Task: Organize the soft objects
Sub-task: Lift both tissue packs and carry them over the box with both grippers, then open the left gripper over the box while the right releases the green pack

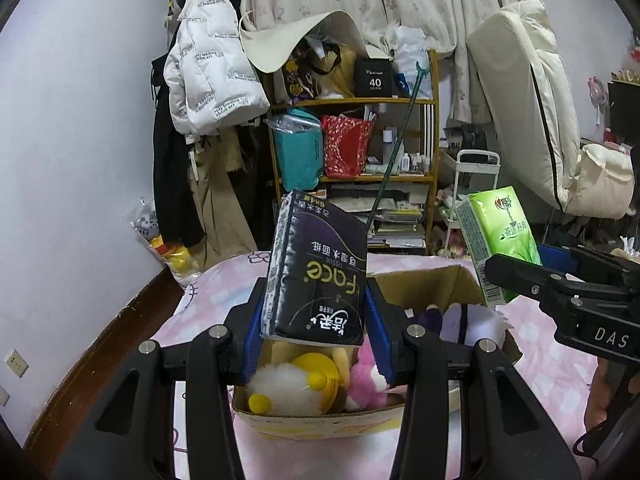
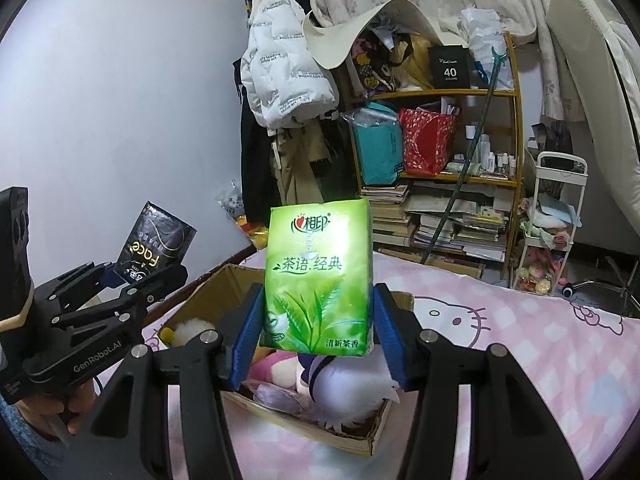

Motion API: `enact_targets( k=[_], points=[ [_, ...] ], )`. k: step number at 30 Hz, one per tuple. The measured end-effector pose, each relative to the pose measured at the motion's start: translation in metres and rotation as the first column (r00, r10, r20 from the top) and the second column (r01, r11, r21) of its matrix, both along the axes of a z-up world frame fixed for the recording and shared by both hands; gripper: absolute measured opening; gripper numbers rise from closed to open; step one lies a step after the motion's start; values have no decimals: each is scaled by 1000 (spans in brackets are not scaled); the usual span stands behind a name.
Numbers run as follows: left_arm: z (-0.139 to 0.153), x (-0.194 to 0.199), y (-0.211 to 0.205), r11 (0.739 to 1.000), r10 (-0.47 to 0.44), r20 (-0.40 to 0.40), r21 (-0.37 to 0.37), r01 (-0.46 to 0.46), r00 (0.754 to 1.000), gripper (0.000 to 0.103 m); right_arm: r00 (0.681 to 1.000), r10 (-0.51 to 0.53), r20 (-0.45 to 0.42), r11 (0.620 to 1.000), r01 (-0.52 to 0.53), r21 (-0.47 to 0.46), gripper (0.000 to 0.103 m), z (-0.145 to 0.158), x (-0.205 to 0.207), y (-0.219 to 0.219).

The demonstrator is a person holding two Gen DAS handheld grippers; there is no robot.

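- L gripper: blue pads clamped on black tissue pack, held upright w/ print upside down, above near end of cardboard box.
- R gripper: fingers closed on green tissue pack, upright, held over the box.
- Box sits on pink bedsheet; inside: white/yellow plush, pink plush, white-purple plush.
- Far: shelf w/ bags + books, white jacket hanging left.
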State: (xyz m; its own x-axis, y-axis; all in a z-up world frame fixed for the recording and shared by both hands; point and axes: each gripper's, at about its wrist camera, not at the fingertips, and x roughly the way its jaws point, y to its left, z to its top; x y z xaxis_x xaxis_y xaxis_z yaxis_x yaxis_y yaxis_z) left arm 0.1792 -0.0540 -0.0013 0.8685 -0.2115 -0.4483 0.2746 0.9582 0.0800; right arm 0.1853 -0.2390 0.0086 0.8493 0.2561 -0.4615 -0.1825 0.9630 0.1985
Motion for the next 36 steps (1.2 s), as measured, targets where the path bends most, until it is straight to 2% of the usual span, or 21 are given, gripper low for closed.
enact_targets(
  k=[7, 12, 22, 25, 29, 34, 36],
  points=[
    [-9, 9, 1, 1000, 26, -44, 8, -26, 999, 44, 999, 21, -32, 999, -20, 39, 57, -10, 5, -2],
    [-16, 14, 2, 999, 29, -72, 19, -27, 997, 44, 998, 28, -58, 999, -26, 36, 57, -19, 10, 0],
    [-30, 24, 1, 999, 25, -125, 32, -21, 992, 45, 997, 17, -81, 1000, -16, 7, 57, -27, 14, 2],
    [-31, 25, -1, 997, 47, -122, 65, -39, 991, 45, 998, 20, -64, 1000, -19, 10, 57, -25, 11, 4],
    [-31, 26, 1, 998, 40, -130, 47, -34, 991, 45, 998, 25, -60, 999, -27, -34, 57, -25, 10, 11],
    [-32, 26, 4, 997, 43, -129, 63, -35, 991, 46, 996, 23, -82, 998, -27, -50, 57, -32, 13, 17],
    [-32, 25, 4, 998, 45, -135, 54, -38, 990, 53, 996, 20, -87, 999, -24, -47, 58, -34, 13, 17]
  ],
)
